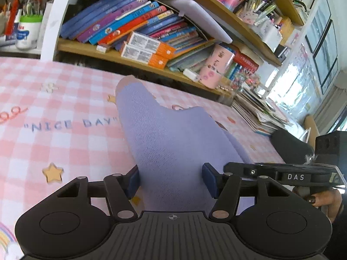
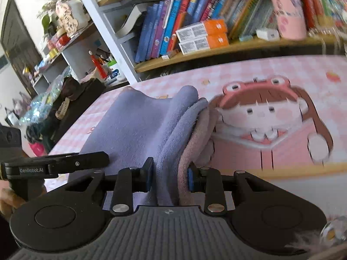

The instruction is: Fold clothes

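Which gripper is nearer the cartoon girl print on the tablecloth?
Right. The right gripper sits beside the cartoon girl print; the left gripper is across the purple garment from it.

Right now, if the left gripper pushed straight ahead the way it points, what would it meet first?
The purple knit garment: it already lies between the left gripper fingers and stretches ahead. Beyond it comes the pink checked cloth, then probably the bookshelf; depth is unclear.

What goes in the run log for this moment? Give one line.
stage: gripping | left gripper: astride purple garment | right gripper: shut on bunched edge | surface: pink checked cloth
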`<state>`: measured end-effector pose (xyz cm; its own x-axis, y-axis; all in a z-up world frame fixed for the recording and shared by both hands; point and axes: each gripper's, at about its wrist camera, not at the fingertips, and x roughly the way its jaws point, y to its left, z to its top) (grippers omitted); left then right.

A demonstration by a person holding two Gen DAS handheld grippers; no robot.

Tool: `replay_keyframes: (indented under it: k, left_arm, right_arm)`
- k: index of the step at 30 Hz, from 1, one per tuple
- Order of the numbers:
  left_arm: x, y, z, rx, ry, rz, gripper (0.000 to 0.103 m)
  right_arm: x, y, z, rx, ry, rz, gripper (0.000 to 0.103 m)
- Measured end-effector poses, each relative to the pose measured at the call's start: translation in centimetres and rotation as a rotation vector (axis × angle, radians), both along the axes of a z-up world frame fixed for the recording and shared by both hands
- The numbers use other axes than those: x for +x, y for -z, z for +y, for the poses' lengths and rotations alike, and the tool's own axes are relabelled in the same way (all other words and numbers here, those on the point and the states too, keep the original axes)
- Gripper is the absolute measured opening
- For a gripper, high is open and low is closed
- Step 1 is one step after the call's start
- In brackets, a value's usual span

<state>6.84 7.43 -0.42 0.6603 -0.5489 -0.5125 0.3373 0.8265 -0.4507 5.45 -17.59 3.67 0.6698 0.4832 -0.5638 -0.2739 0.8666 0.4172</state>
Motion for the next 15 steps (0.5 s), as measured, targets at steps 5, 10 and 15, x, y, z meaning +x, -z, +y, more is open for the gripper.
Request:
replay_keyframes:
  k: [5, 10, 15]
  left_arm:
    - [0.0, 0.7, 0.8, 0.013, -0.013, 0.037, 0.07]
    - [0.3, 1.2, 1.1, -0.022, -0.012, 0.055, 0.071]
    - [0.6, 2.3, 1.3, -0.093, -0.027, 0.08, 0.073]
  right_arm:
    - [-0.7, 0.2, -0.9, 0.037, -0.01, 0.026, 0.043]
    - [0.3, 1.2, -2.6, 0.124, 0.018, 0.093, 0.058]
    - [0.7, 2.8, -3.1, 0.207, 0.02, 0.134, 0.058]
